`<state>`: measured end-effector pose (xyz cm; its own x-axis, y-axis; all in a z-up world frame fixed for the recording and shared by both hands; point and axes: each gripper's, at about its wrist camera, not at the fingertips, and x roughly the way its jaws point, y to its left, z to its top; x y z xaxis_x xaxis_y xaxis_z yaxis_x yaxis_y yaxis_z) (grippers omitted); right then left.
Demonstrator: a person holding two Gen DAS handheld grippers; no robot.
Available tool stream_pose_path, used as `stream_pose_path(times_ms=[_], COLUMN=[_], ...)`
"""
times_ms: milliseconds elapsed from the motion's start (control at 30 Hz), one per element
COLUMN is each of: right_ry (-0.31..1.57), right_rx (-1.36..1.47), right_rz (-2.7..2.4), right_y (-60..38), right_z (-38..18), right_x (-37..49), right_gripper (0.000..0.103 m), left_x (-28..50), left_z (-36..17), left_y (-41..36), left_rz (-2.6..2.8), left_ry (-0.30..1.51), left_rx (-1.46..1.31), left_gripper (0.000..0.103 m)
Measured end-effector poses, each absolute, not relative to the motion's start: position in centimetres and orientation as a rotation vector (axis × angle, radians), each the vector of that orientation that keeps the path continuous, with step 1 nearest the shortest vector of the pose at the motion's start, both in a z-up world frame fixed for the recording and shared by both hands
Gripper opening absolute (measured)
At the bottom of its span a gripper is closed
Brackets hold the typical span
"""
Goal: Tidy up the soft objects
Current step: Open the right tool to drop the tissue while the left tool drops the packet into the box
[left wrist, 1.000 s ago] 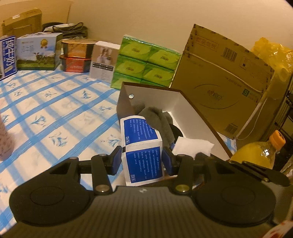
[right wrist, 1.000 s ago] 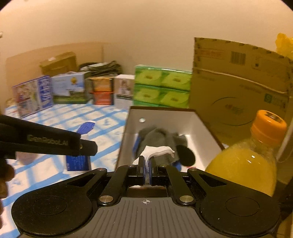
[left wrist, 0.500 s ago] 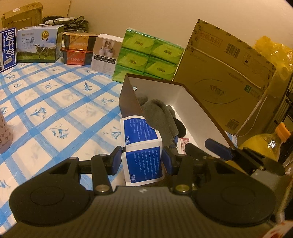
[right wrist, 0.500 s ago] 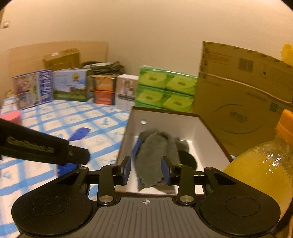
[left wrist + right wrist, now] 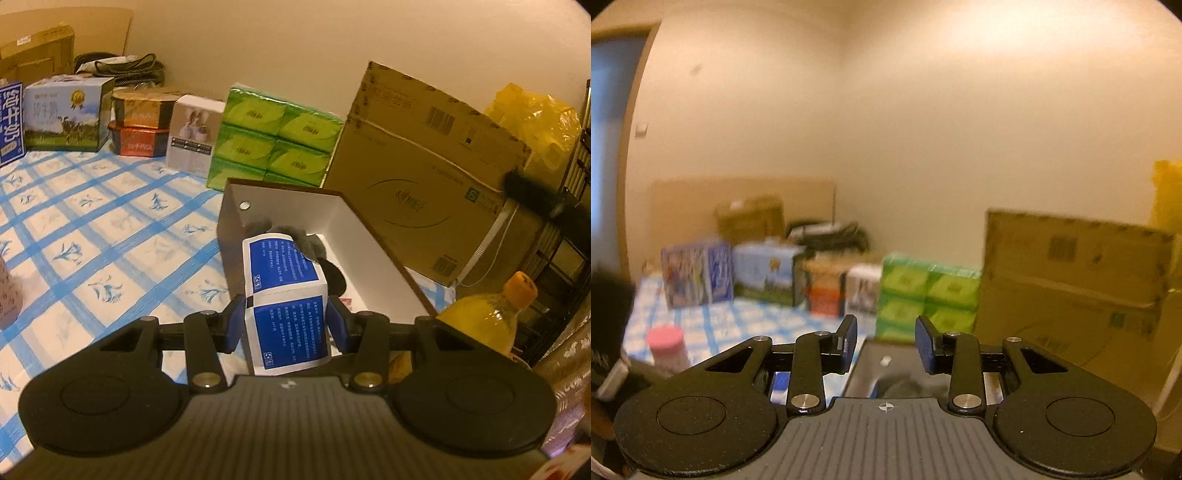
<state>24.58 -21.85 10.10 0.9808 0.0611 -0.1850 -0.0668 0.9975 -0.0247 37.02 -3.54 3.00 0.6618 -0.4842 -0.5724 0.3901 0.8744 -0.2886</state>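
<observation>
1. Left gripper point(image 5: 286, 325): jaws about half open, clamped on both sides of the blue-white pack point(image 5: 286, 295). It hangs in the air over the near end of the box point(image 5: 373, 240), above the near-left wall.
2. Right gripper point(image 5: 885, 343): jaws partly open, nothing between them. It's up high and aimed at the wall, so its view is blurred.
3. In the box already: grey sock point(image 5: 310, 242) w/ a dark bit beside it. White floor is free on the right.
4. Risk: the pack is soft, held only at its lower half, top leaning fwd. It could squirm or slide out before it's over the box, landing on the desk point(image 5: 92, 229).
5. Risk: if let go too near the left wall, it may catch the rim and tip outside.
6. Risk: bottle point(image 5: 484, 317) stands just right of the box. A wide swing of either gripper could knock it over.
7. Risk: the right view barely shows the box, so the two grippers may clash if both head in.
</observation>
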Motion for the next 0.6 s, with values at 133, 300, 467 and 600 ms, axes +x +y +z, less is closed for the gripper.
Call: stream_pose_path(times_ms=[133, 300, 467, 600], right_ry=[0.165, 0.201, 0.291, 0.365], right_rx=[0.066, 0.154, 0.260, 0.325], right_rz=[0.014, -0.108, -0.164, -0.178], right_y=[-26.1, -31.2, -35.5, -38.5], right_z=[11.4, 10.6, 8.1, 5.7], right_x=[23.8, 24.1, 26.1, 27.8], right_gripper=[0.036, 0.036, 0.036, 0.036], left_x=[37.1, 38.3, 39.9, 40.7], left_z=[3.2, 3.0, 2.2, 1.1], left_y=[-5.4, -8.2, -10.6, -11.9], left_rz=[-0.514, -0.525, -0.522, -0.513], left_ry=[0.690, 0.703, 0.727, 0.757], left_rx=[-0.123, -0.089, -0.039, -0.009], left_gripper=[0.043, 0.043, 0.043, 0.043])
